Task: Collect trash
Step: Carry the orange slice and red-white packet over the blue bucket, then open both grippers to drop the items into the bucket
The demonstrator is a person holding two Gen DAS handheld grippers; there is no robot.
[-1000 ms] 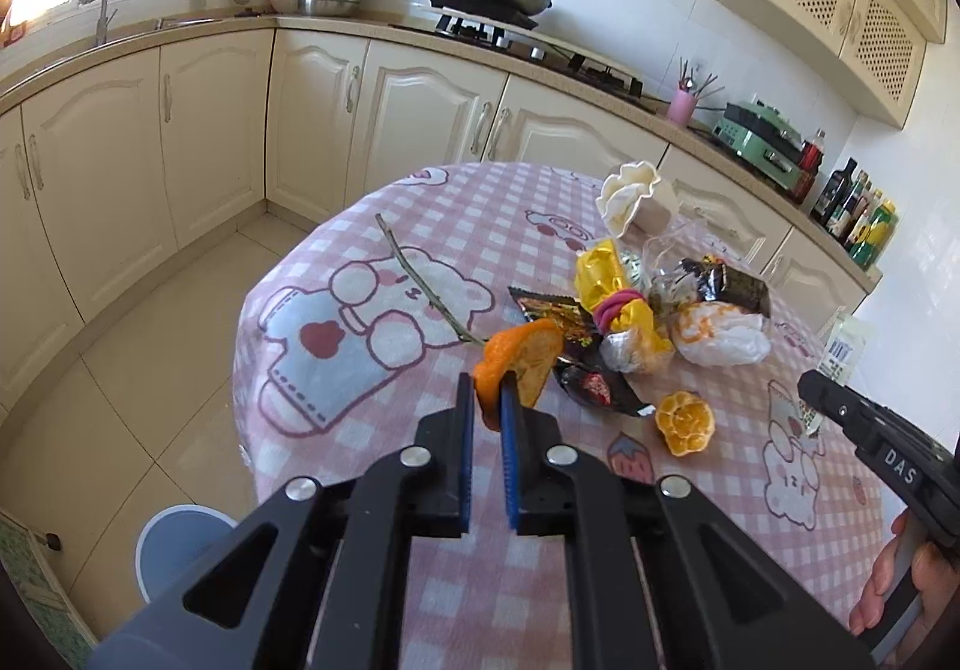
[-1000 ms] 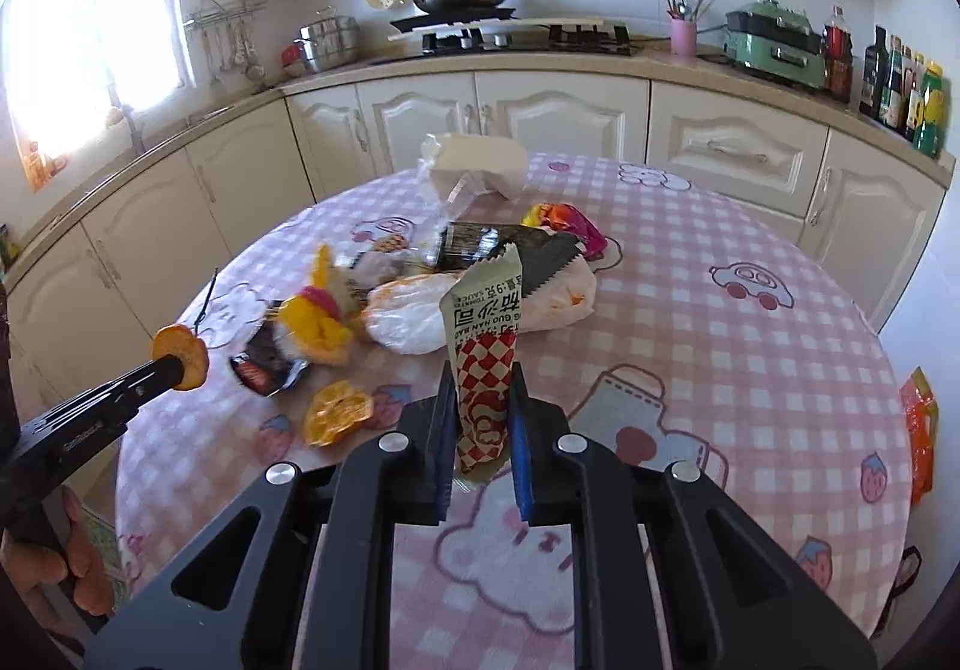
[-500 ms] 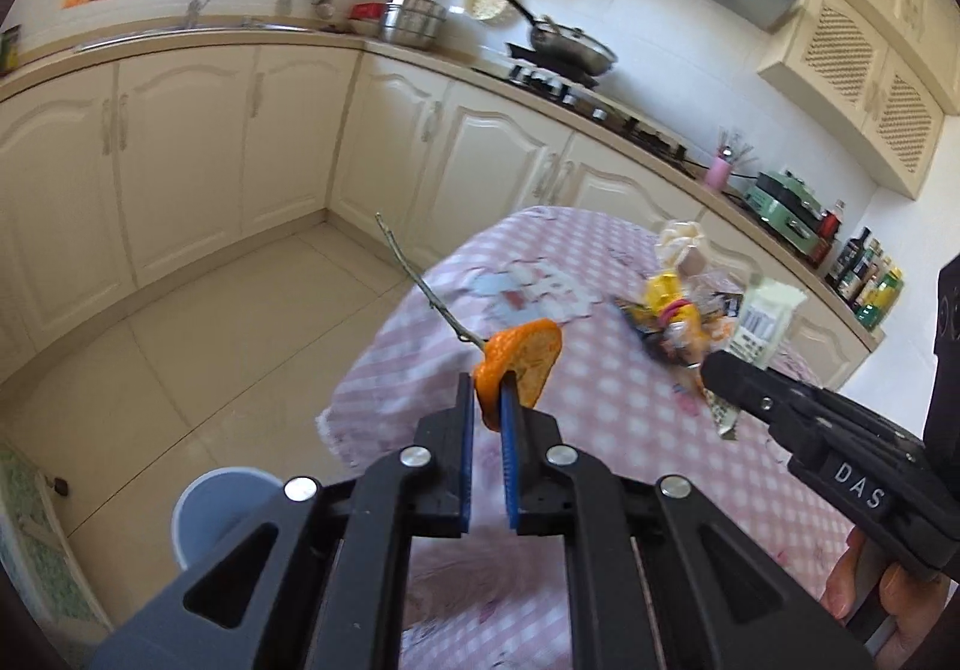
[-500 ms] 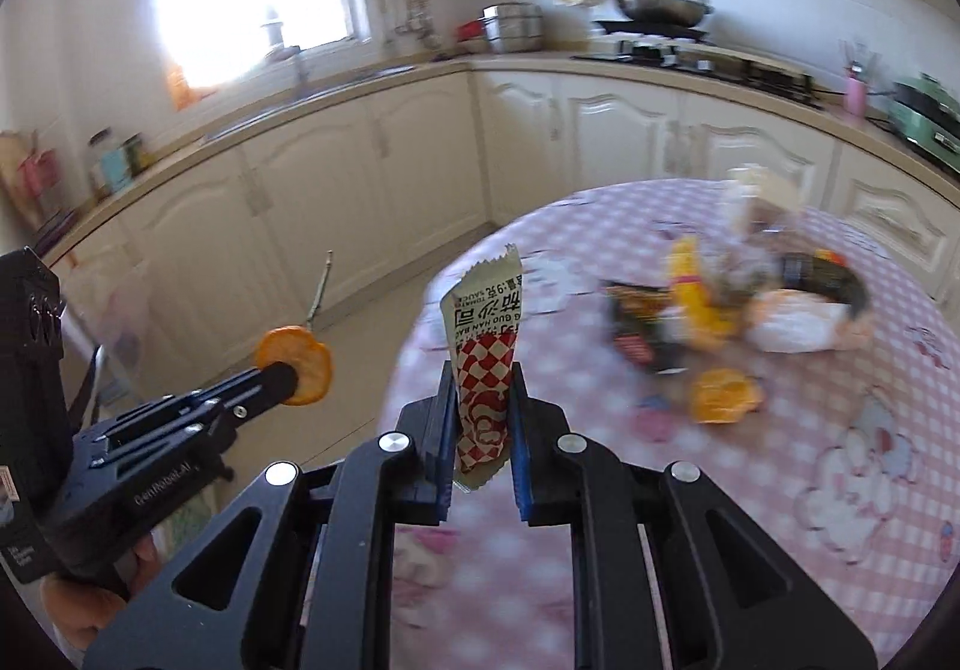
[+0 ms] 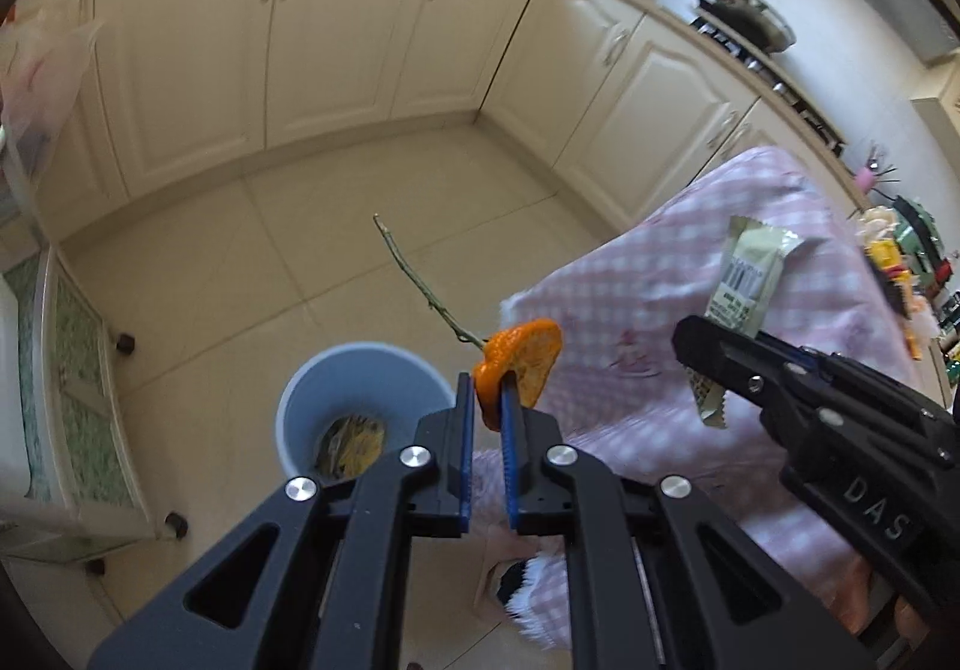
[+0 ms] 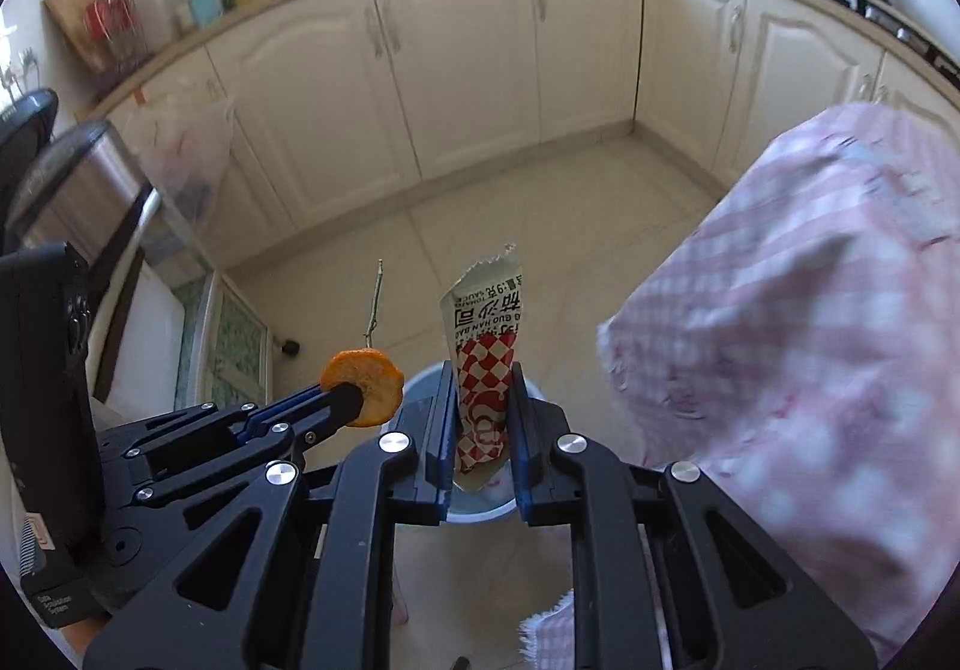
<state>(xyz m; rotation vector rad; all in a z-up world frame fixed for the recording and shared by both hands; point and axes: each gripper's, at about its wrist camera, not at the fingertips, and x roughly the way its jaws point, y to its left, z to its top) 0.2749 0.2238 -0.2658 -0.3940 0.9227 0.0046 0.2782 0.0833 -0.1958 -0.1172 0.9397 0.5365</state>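
My left gripper (image 5: 487,400) is shut on an orange peel (image 5: 528,355) with a thin twig (image 5: 414,274) sticking out of it. It hangs just right of and above a light blue trash bin (image 5: 360,412) on the floor. My right gripper (image 6: 483,406) is shut on a torn red-and-white checked sauce packet (image 6: 486,370), held upright over the bin (image 6: 432,382), which is mostly hidden behind the fingers. The left gripper with the peel (image 6: 363,394) shows at the left of the right wrist view. The right gripper with the packet (image 5: 744,274) shows at the right of the left wrist view.
The round table with a pink checked cloth (image 5: 690,310) stands to the right, with more trash (image 5: 894,262) on its far side. Cream cabinets (image 5: 336,27) line the walls. A wheeled cart (image 5: 78,382) stands left of the bin. The bin holds some trash (image 5: 351,445).
Both grippers have swung left and down, away from the table, and now point at the floor and the bin. Each still holds its piece of trash.
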